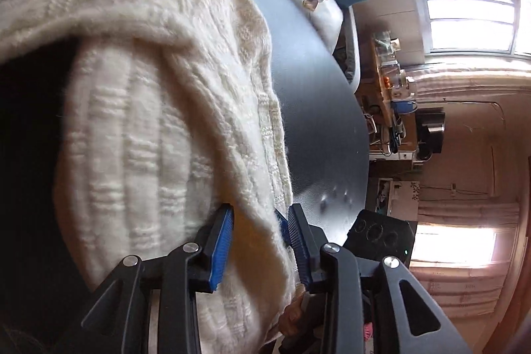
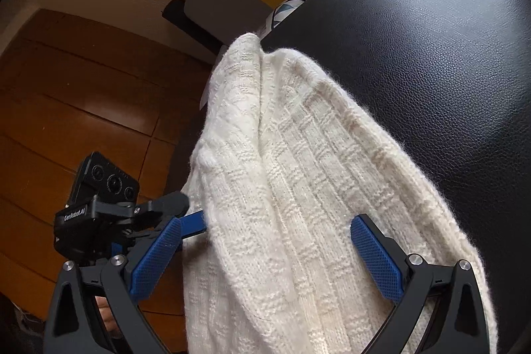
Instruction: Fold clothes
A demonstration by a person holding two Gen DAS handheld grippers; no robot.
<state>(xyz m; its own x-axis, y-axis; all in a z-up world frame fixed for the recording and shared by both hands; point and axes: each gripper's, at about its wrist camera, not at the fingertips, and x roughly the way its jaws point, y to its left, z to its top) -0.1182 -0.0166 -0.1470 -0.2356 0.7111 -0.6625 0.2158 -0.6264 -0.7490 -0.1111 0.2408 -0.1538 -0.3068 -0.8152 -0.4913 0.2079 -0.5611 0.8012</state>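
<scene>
Left gripper [image 1: 260,214] part spread, sweater [image 1: 159,108] fold between its pads (pressing unclear); right gripper [image 2: 272,231] wide apart over the sweater

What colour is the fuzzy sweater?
Creamy white, with a knitted checked texture; the sweater shows best in the right wrist view.

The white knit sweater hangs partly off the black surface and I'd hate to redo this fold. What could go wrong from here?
1. The white knit sweater droops past the edge of the black surface over the wooden floor, so it may slide off.
2. The left gripper has only a thin edge between its parted fingers; that may slip.
3. The right gripper stands wide open, steadying nothing.
</scene>
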